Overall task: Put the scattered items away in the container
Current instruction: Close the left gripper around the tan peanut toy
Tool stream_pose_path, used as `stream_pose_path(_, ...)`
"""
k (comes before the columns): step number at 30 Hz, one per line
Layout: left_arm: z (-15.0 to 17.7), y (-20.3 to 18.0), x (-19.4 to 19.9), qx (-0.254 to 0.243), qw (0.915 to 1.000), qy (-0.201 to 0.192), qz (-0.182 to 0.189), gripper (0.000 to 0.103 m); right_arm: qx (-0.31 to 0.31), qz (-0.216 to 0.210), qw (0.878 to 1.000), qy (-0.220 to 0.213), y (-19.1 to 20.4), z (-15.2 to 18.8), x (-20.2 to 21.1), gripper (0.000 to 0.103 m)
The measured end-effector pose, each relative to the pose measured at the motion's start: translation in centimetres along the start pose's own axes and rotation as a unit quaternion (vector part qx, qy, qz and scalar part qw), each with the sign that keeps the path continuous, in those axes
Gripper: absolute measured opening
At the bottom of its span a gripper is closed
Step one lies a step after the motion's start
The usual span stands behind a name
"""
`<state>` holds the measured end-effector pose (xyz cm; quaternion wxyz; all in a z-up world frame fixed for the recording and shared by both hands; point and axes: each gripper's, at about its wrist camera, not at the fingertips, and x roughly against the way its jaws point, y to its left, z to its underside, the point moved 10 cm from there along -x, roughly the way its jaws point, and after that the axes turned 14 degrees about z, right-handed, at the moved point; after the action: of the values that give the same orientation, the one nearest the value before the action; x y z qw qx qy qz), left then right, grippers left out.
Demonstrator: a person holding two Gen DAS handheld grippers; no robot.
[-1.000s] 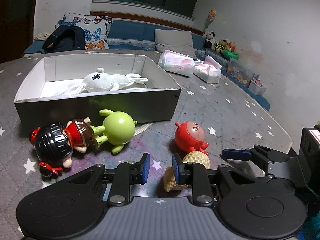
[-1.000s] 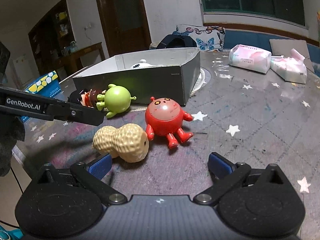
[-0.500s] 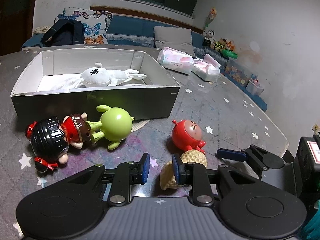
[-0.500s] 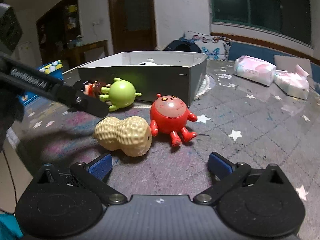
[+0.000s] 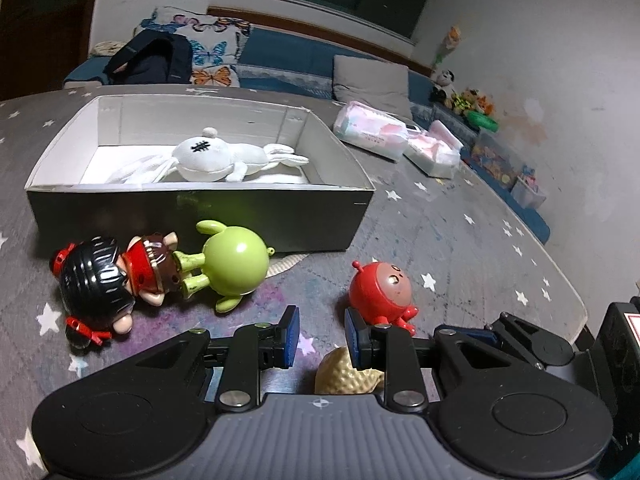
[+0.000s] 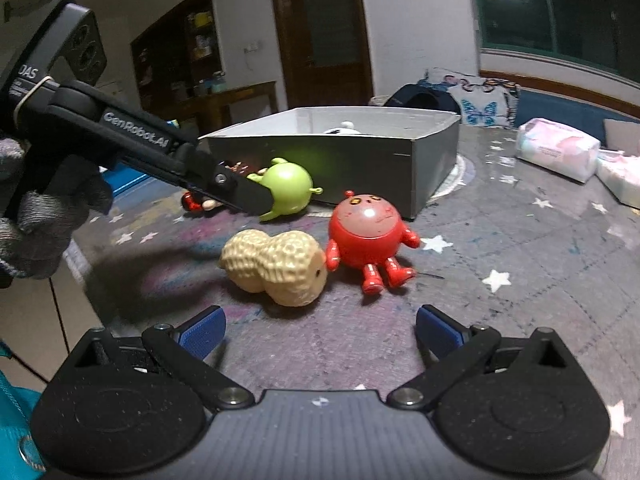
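Toys are lying scattered on a star-patterned table cloth (image 5: 460, 232) in front of the container, a grey open-topped box (image 5: 200, 216).

Left wrist view: the box is holding a white plush toy (image 5: 216, 156) lying on its side on the box floor. Just outside the near wall, a black-haired doll (image 5: 108, 280) is lying touching a green round figure (image 5: 236, 266). A red round figure (image 5: 380, 292) is lying apart from them, to the right. The left gripper (image 5: 322, 338) is hovering above the cloth with its blue pads partly apart and nothing clamped between them. A peanut-shaped toy (image 5: 344, 376) is showing below its right finger, partly hidden. Part of the right gripper (image 5: 520, 340) is showing at the lower right. Two pink tissue packs (image 5: 372, 136) are lying beyond the box.

Right wrist view: the right gripper (image 6: 318, 330) is standing wide apart, its jaws having just been closing slightly, with nothing between the pads. The peanut-shaped toy (image 6: 276, 266) is lying just ahead of the fingers, touching the red round figure (image 6: 368, 232) on its right. The green round figure (image 6: 290, 192) is lying beside the box (image 6: 360, 164) wall. The left gripper's finger (image 6: 244, 196) is reaching in from the left, held by a gloved hand (image 6: 36, 216), and is covering most of the doll.
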<state>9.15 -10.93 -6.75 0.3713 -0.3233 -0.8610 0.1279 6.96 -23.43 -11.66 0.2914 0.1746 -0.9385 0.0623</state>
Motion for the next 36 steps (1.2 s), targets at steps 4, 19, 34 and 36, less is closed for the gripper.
stream_pose_path(4,0.2,-0.3,0.3,0.006,0.9999,-0.006,0.013,0.027,0.012,-0.009,1.000,-0.004,0.6,0.0,0.4,0.095)
stream_pose_path(19,1.2,-0.9,0.6,-0.028,0.9982,0.014,0.051,0.028,-0.030,0.034,0.999,-0.026,1.3,-0.9,0.4,0.092)
stream_pose_path(34,2.0,0.0,1.2,-0.003,0.9975,0.009,0.070,0.030,-0.001,0.027,1.000,-0.008,3.6,-1.7,-1.0,0.067)
stream_pose_path(36,2.1,0.0,1.0,0.000,0.9972,0.012,0.074,0.030,-0.001,0.031,1.000,-0.007,3.6,-1.8,-1.1,0.064)
